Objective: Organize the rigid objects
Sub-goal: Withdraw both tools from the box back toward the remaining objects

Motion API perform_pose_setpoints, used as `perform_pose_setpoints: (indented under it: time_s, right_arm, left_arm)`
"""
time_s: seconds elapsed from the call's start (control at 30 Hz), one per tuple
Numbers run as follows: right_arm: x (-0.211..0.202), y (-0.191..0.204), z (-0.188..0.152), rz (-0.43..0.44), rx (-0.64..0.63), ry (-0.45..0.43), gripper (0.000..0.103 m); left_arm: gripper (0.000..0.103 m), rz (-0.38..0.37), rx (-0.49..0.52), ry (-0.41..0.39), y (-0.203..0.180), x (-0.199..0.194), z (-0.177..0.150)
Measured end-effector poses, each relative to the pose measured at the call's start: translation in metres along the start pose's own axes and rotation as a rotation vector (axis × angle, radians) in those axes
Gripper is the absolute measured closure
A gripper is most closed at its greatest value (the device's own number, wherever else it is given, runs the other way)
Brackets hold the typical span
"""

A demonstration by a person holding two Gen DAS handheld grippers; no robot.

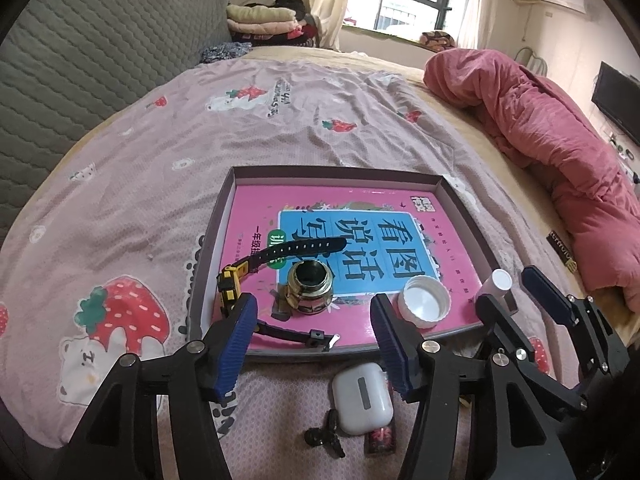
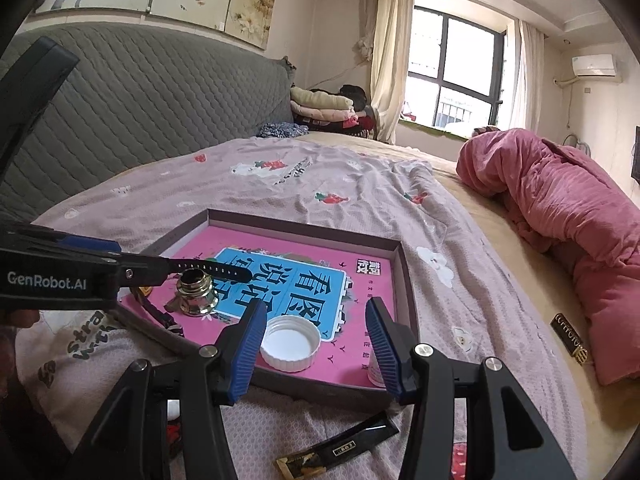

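Left wrist view, lower half of frame: the shallow tray (image 1: 224, 216), lined with a pink book cover, lies on the strawberry-print bedsheet (image 1: 168, 140) and already holds a yellow-cased watch (image 1: 234, 280) at its left, a brass fitting (image 1: 310, 288) at centre, a white cap (image 1: 425, 302) to the right and a small white tube (image 1: 498, 282) at the right corner. I judge the sorting to be partly done, with a pickup step in hand. My left gripper (image 1: 314, 340) hangs released and empty, its blue pads spread over the tray's near edge; my right gripper (image 2: 316, 344) is likewise released, bracketing the cap without touching it. Outside the tray, at bottom centre, lie a white earbud case (image 1: 362, 402), a small black clip (image 1: 322, 436) and, in the right wrist view, a black sachet (image 2: 340, 446). The next move probably calls for lowering a gripper onto one of these.
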State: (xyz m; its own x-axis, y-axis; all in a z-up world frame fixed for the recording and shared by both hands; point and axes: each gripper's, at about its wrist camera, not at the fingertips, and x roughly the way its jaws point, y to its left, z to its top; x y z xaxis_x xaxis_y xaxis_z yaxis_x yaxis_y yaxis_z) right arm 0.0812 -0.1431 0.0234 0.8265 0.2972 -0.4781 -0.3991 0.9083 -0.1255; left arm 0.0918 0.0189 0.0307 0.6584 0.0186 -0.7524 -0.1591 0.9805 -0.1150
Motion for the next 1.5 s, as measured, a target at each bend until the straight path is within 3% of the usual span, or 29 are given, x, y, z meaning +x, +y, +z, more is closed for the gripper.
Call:
perform_pose_setpoints:
  time_s: [0.47, 0.77, 1.5]
  right_arm:
    - [-0.032, -0.013, 0.002, -0.065, 0.057, -0.032, 0.052]
    - [-0.047, -0.007, 0.0, -0.104, 0.029, -0.031, 0.052]
    - [-0.083, -0.03, -0.001, -0.18, 0.108, -0.053, 0.052]
  left_arm:
    - [0.042, -0.042, -0.013, -0.029, 0.004, -0.03, -0.002]
    - [0.042, -0.058, 0.0, -0.063, 0.002, -0.047, -0.004]
    - [0.042, -0.08, -0.008, -0.078, 0.012, -0.062, -0.013]
